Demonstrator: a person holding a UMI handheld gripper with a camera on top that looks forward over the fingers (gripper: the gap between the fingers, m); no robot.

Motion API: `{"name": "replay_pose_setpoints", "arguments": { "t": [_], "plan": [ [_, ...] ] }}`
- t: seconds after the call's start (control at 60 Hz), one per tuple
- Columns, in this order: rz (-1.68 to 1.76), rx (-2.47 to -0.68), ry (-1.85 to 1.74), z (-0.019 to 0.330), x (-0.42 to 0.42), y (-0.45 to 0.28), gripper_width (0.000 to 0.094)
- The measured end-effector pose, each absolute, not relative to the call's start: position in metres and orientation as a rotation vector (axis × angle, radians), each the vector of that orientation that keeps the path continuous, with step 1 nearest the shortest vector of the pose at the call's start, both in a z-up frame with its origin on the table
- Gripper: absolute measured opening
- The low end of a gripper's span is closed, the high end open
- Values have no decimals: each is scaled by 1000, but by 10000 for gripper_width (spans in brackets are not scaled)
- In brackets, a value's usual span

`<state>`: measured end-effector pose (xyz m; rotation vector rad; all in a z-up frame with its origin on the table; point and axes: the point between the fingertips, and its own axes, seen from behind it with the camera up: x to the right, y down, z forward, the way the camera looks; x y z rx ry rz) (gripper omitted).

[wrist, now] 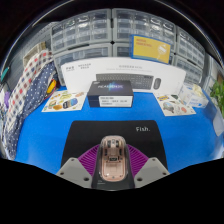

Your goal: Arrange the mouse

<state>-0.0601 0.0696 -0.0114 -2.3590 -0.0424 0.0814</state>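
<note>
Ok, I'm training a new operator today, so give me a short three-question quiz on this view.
1. True or false: the mouse sits between the fingers of the tongs.
2. What does the mouse rest on?
A. bare blue table
B. black mouse pad
C. white box
3. Fill in: the white word printed on the mouse pad is ____.

Key: 1 true; 2 B; 3 Fish. The purple pads flank the mouse, but whether they press on it cannot be told. Beyond the pad, on the blue table, stands a dark box.
</note>
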Motion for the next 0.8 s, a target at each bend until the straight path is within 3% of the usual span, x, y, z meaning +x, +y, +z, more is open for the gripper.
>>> {"name": "replay_pose_setpoints", "arguments": {
  "t": [0.133, 0.15, 0.167, 0.183, 0.2, 0.283, 0.8],
  "plan": [
    [87, -2357, -6, -10, -62, 71, 502],
    [92, -2357, -8, -10, -64, 70, 581],
    [102, -2359, -13, -10, -67, 70, 566],
    [113, -2360, -20, -9, -70, 70, 620],
    [124, -2363, -29, -9, -74, 69, 740],
    [126, -2373, -55, -3, -78, 64, 889],
    [85, -2122, 12, 180, -54, -67, 864]
  ]
}}
